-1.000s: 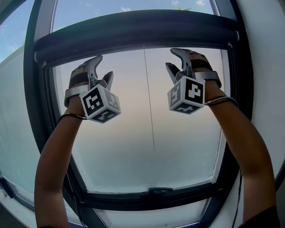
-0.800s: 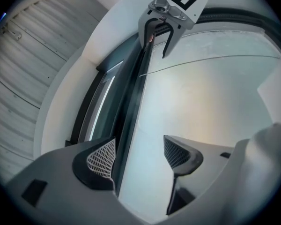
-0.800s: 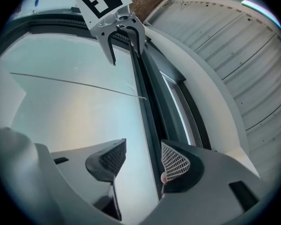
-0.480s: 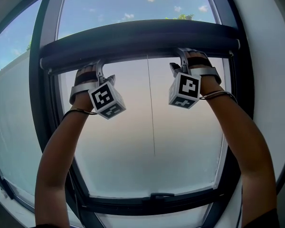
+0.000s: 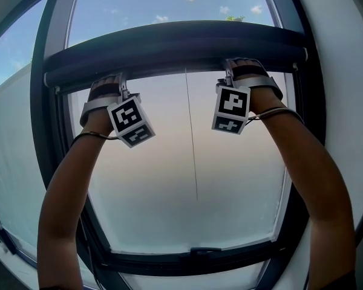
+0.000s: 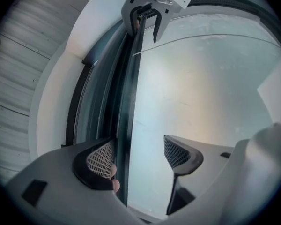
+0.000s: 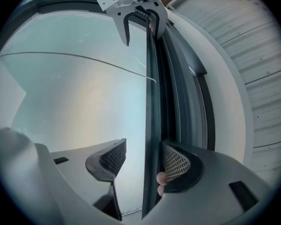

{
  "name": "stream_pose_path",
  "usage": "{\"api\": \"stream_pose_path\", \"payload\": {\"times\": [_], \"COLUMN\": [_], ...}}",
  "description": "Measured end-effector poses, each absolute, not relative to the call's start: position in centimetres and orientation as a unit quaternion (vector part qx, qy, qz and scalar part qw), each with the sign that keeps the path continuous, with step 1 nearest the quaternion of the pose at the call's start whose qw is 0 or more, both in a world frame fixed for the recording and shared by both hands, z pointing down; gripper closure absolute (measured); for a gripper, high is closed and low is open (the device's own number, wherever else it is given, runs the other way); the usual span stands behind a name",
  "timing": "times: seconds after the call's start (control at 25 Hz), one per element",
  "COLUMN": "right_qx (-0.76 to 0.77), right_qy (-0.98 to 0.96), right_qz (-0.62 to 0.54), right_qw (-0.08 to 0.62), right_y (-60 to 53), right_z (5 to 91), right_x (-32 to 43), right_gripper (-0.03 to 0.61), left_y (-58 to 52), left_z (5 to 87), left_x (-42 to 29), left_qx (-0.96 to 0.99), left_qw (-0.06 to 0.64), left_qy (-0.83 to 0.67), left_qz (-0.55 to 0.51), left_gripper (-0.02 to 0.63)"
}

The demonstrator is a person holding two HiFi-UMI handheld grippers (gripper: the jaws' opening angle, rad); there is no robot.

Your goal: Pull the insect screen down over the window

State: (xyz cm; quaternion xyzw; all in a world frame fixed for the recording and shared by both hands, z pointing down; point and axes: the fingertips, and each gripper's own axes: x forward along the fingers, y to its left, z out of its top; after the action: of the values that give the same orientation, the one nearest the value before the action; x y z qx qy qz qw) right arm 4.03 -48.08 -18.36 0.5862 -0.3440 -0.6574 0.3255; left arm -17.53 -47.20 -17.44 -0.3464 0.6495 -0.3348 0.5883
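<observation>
A dark pull bar (image 5: 181,44) of the insect screen runs across the top of the window. Both hands are raised to it, and the bar hides the fingertips in the head view. My left gripper (image 6: 138,156) is open and its jaws have just been opening. The bar's edge (image 6: 126,102) passes between them, close to the left pad (image 6: 99,161). My right gripper (image 7: 144,161) is open too and has also just been opening. There the bar (image 7: 152,102) runs between the pads, next to the right pad (image 7: 176,163). Their marker cubes (image 5: 130,121) (image 5: 232,109) hang below the bar.
A thin cord (image 5: 191,144) hangs down the middle of the pale pane. The dark window frame (image 5: 48,150) curves round both sides, with a handle (image 5: 204,251) on its lower rail. White wall (image 5: 345,89) stands at the right. Blue sky shows above the bar.
Both grippers have risen from just below the bar up to it. Their fingertips, visible a second ago, are now tucked around the bar.
</observation>
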Motion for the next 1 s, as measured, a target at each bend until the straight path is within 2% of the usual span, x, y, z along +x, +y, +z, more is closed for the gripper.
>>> {"api": "stream_pose_path", "payload": {"times": [0.6, 1.0], "right_qx": [0.561, 0.547], "right_qy": [-0.376, -0.4], "right_qz": [-0.645, -0.623], "right_qw": [0.358, 0.391], "right_y": [-47.7, -47.4], "right_z": [-17.6, -15.6], "right_x": [4.6, 4.3], "right_gripper": [0.365, 0.365], "left_y": [-46.8, -46.6], "left_z": [-16.7, -14.4], "left_x": [-17.2, -17.4], "left_qx": [-0.389, -0.417], "left_qw": [0.58, 0.544], "left_qy": [0.614, 0.598], "left_qz": [-0.37, -0.415], "left_gripper": [0.308, 0.308]}}
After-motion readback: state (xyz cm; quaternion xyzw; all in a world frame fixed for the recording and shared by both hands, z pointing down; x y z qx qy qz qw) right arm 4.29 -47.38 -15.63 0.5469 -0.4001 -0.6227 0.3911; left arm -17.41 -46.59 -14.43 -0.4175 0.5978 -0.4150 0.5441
